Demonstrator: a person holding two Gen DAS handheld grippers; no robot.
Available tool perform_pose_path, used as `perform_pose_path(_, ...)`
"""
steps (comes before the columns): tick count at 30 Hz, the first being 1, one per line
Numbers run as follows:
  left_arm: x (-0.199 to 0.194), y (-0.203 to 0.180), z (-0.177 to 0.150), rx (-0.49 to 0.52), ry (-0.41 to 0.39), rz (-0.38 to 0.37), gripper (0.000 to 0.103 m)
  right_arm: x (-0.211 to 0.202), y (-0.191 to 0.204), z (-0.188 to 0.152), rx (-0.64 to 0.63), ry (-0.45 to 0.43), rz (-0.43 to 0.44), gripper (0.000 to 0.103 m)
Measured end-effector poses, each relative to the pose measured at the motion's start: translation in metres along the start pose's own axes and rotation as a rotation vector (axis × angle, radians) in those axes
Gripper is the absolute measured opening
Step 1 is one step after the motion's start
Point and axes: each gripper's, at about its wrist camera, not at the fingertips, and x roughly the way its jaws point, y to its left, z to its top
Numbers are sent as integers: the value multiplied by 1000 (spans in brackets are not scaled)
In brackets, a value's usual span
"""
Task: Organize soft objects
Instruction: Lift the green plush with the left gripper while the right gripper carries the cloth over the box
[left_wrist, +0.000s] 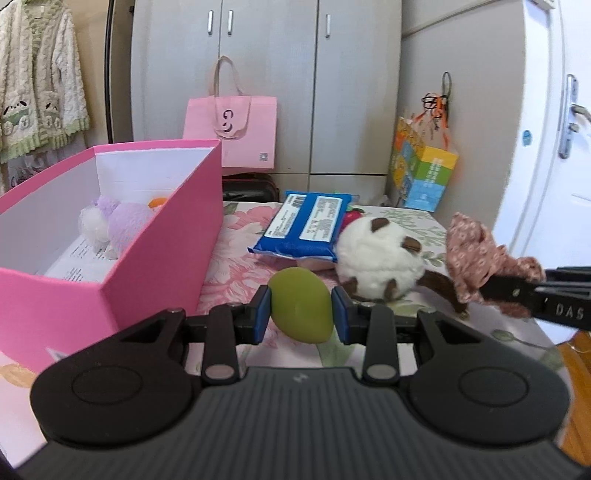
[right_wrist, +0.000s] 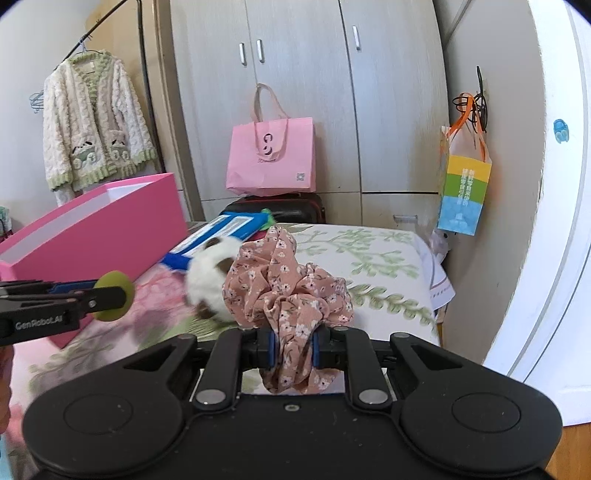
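Floral bedspread (right_wrist: 373, 254), grey wardrobe (left_wrist: 273, 74) behind with a pink tote bag (left_wrist: 236, 129) against it. My left gripper (left_wrist: 300, 309) clamps a green sponge (left_wrist: 301, 308) beside the pink box (left_wrist: 166, 236); my right gripper (right_wrist: 290, 350) pinches a floral scrunchie (right_wrist: 284, 288) near the white plush (left_wrist: 376, 258). Only the left wrist view shows the purple plush (left_wrist: 114, 221) inside the box; only the right shows the hanging cardigan (right_wrist: 94, 122) whole.

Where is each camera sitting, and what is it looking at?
Left wrist: sits behind the left claw, facing the wardrobe; the claw squeezes a green squishy beside the pink box.
Right wrist: sits behind the right claw, facing likewise; the claw squeezes a flowery scrunchie.
Shared: both claws, the box, the white plush, the pink bag.
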Motion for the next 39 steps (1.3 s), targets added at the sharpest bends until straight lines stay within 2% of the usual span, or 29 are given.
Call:
perform_pose_path(10, -31, 13, -7, 16, 45, -72, 34, -16, 42, -29, -10, 75, 98, 22)
perform_pose_path(15, -45, 24, -10, 28, 100, -104, 34, -21, 59, -35, -19, 108, 150, 22)
perform_pose_path(22, -66, 50, -12, 55, 202, -181, 34, -33, 74, -39, 11, 180, 298, 22)
perform_pose_path(30, -100, 87, 3, 57, 292, -250, 34, -33, 110, -19, 8, 268, 481, 22)
perform_pose_path(35, -127, 100, 25, 104, 269, -240, 34, -30, 137, -1, -10, 306, 585, 22)
perform_pose_path(39, -144, 110, 49, 134, 201, -223, 34, -31, 160, 24, -48, 277, 633, 22)
